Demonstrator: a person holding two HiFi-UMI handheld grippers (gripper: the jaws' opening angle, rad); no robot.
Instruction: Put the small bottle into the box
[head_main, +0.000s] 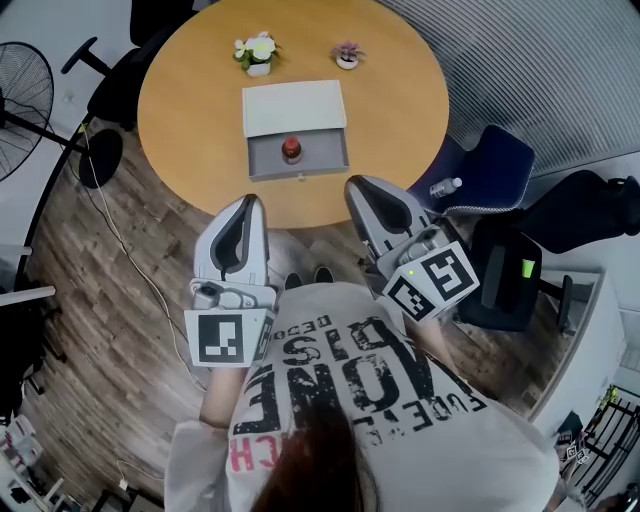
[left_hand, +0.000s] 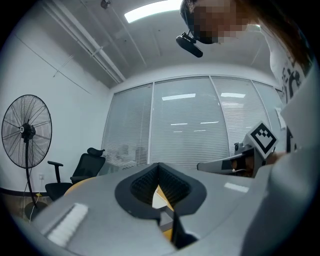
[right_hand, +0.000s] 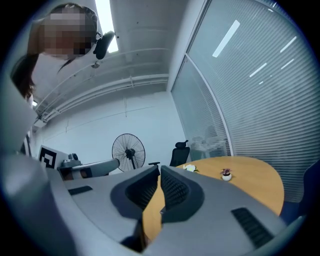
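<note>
Both shut, empty: left tongs (head_main: 248, 203), right tongs (head_main: 362, 188). Ahead, small bottle (head_main: 291, 150) already stands in box (head_main: 322, 152); my careless reach could topple it.

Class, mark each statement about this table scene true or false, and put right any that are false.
1. The small bottle sits in the pulled-out grey drawer of the box. True.
2. The left gripper holds the small bottle. False: its jaws are shut on nothing.
3. Two potted plants stand on the table beyond the box. True.
4. The fan stands on the table. False: it stands on the floor, to the left of the table.
5. The left gripper and the right gripper are both at the table's near edge, short of the box and not touching it. True.
</note>
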